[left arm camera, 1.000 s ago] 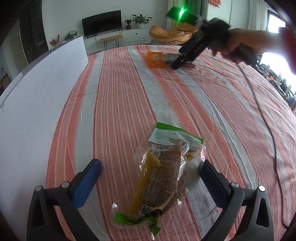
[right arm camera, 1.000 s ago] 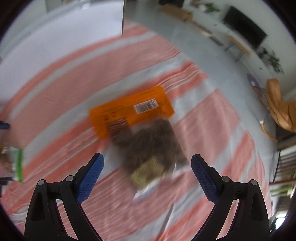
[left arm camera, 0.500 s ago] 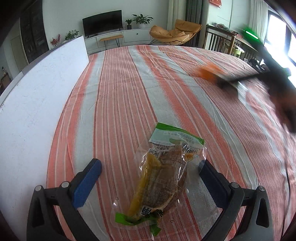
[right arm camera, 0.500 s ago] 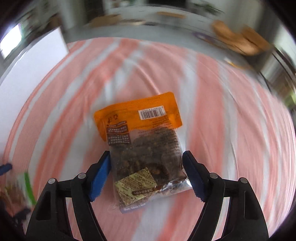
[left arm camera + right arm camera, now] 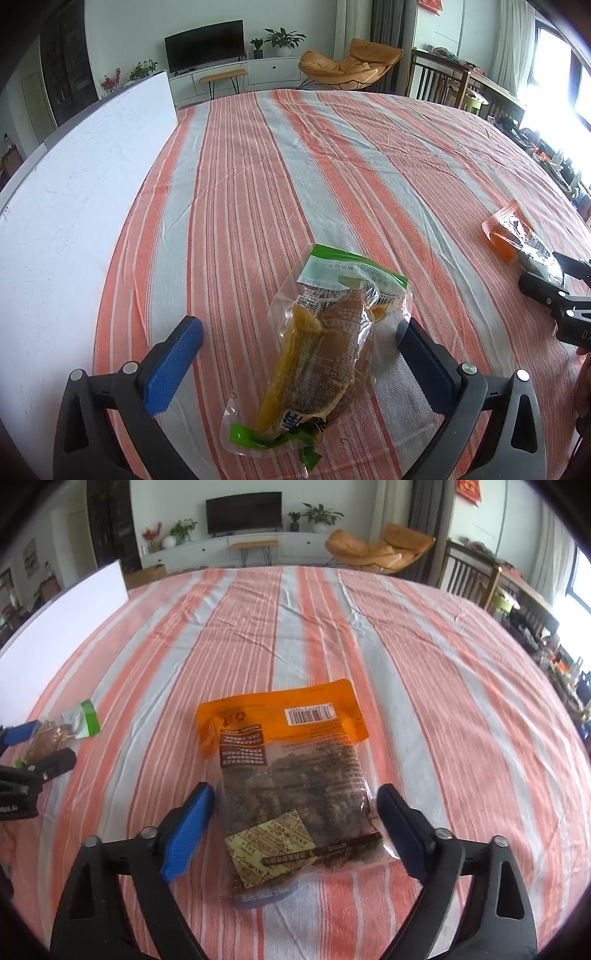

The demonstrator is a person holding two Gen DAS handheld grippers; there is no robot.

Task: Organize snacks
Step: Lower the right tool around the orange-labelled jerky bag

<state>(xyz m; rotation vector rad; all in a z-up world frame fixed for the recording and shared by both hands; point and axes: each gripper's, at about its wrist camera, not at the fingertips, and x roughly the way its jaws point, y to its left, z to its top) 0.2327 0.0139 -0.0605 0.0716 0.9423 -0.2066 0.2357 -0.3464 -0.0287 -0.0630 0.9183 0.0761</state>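
Observation:
A clear snack pack with green ends (image 5: 325, 354) lies on the striped tablecloth between the open fingers of my left gripper (image 5: 295, 354); the pads do not touch it. An orange-topped pack of dark snacks (image 5: 291, 775) lies between the fingers of my right gripper (image 5: 295, 827), whose jaws stand close beside its edges without squeezing it. The orange pack (image 5: 517, 236) and the right gripper also show at the right edge of the left wrist view. The green pack (image 5: 62, 727) and the left gripper show at the left edge of the right wrist view.
A white board (image 5: 74, 192) stands along the left side of the table. The striped cloth (image 5: 295, 166) covers the table. Beyond the far edge are a TV console, an orange lounge chair (image 5: 351, 66) and wooden chairs.
My right gripper has carried the orange pack from the far middle of the table to the near right and set it down, with its jaws narrower. The left gripper and green pack have not moved.

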